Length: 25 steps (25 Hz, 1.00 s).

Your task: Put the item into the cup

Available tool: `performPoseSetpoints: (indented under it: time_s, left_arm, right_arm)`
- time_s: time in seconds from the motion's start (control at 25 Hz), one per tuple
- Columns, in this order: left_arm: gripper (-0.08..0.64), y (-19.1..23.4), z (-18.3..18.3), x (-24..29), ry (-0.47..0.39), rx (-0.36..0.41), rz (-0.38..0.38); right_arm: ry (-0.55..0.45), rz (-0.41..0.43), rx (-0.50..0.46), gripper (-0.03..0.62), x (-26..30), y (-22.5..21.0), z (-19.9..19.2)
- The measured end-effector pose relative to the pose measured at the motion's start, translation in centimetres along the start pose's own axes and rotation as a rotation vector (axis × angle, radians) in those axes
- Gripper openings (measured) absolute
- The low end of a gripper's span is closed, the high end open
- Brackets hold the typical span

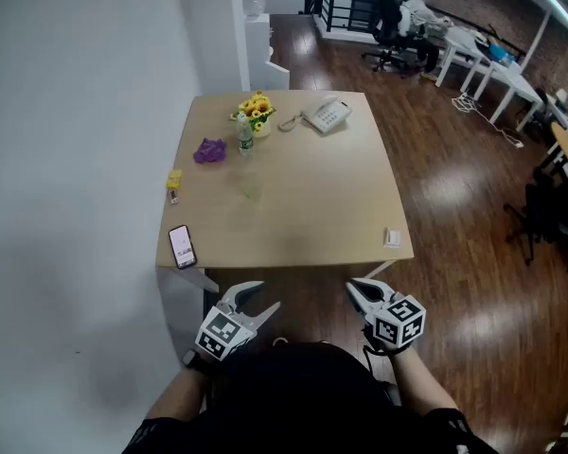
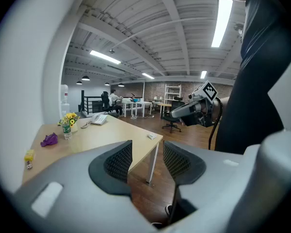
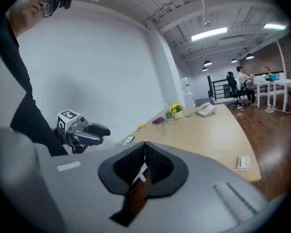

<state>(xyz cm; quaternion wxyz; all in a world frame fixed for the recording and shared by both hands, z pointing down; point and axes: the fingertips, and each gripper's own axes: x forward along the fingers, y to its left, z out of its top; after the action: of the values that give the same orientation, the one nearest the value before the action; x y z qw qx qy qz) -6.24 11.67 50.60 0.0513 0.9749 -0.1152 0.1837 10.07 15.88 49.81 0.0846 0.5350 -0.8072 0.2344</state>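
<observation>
Nearest, the left gripper (image 1: 258, 298) hangs off the near edge of the light wooden table (image 1: 312, 201), jaws apart and empty. The right gripper (image 1: 358, 289) is closed on nothing. Well beyond them, a crumpled purple item (image 1: 209, 150) lies beside a small plastic bottle (image 1: 245, 138). What looks like a clear cup (image 1: 250, 186) stands mid-table.

Smartphone (image 1: 182, 247), desk telephone (image 1: 326, 115), flowers (image 1: 257, 109)

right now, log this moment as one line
left hand-held gripper: open, empty | right hand-held gripper: shut, empty | table: both short of it
</observation>
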Motion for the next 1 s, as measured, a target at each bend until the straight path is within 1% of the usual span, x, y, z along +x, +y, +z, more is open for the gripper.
performPoseSetpoints:
  time_s: [0.24, 0.44, 0.56, 0.68, 0.8, 0.92, 1.0]
  left_arm:
    - [0.195, 1.1, -0.3, -0.1, -0.002, -0.001, -0.005]
    - [0.193, 1.4, -0.9, 0.3, 0.006, -0.007, -0.031]
    - [0.193, 1.8, -1.1, 1.1, 0.015, -0.013, -0.040]
    - [0.194, 2.3, -0.9, 2.3, 0.019, -0.026, -0.050]
    - [0.195, 2.4, -1.0, 4.1, 0.042, -0.026, -0.069]
    - [0.194, 3.1, -0.6, 6.4, 0.063, -0.016, -0.077]
    - [0.194, 4.1, 0.0, 8.1, 0.074, -0.023, -0.071]
  right_arm:
    - [-0.008, -0.054, 0.003, 0.011, 0.4, -1.6, 0.4]
    - [-0.021, -0.105, 0.014, 0.030, 0.3, -3.0, 0.5]
    - [-0.011, -0.132, 0.027, 0.040, 0.1, -4.5, 0.1]
    - [0.018, -0.165, 0.036, 0.049, -0.3, -7.0, -0.7]
    - [0.046, -0.213, 0.059, 0.061, -0.8, -10.3, -2.1]
    - [0.055, -0.256, 0.078, 0.069, -1.0, -14.2, -2.7]
    - [0.072, -0.296, 0.085, 0.071, -0.9, -17.3, -3.2]
